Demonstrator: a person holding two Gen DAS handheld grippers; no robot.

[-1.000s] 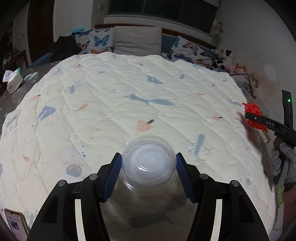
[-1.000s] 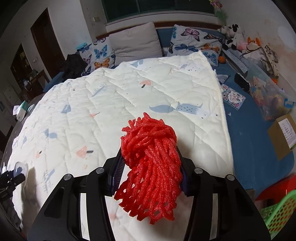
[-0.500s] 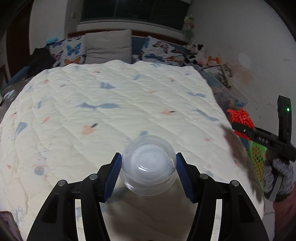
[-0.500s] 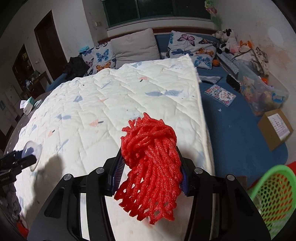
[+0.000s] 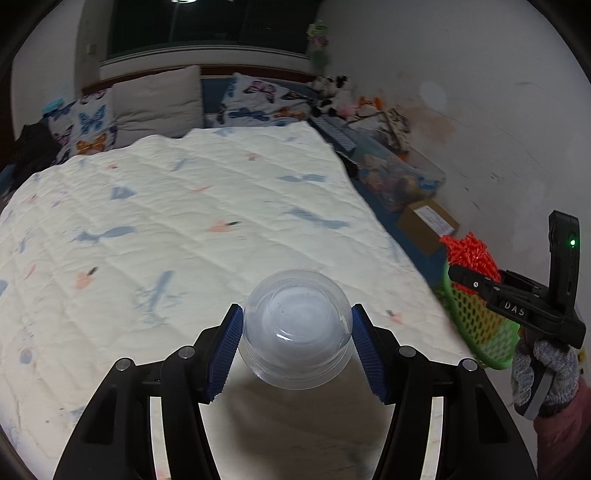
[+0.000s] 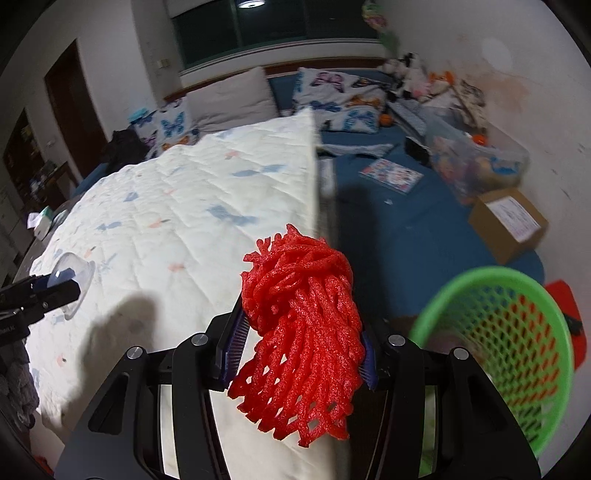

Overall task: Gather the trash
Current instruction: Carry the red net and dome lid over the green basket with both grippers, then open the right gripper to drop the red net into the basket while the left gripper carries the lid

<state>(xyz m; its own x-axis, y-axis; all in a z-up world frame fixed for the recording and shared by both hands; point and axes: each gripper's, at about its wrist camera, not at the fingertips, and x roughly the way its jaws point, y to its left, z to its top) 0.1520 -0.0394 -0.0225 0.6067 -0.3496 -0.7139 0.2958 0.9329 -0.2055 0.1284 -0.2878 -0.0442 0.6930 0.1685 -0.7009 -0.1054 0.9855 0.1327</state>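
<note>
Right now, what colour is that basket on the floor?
Bright green basket, an open lattice; the right wrist view shows it best.

We are seeing a dim room lit from a ceiling lamp (image 6: 251, 3) glowing at twelve o'clock in the right wrist view, while the window (image 5: 207, 27) is staying black. The white quilt (image 5: 184, 206) is catching most of the light; the corners are fading into dark vignette. Fisheye bending is curving the walls and the bed's edge toward the rim. Motion blur is smearing the green basket (image 6: 495, 347) at four o'clock and softening the quilt's print. A soft shadow (image 6: 122, 325) is falling across the quilt at eight o'clock. The clear plastic cup (image 5: 295, 328) is showing a small glint.
</note>
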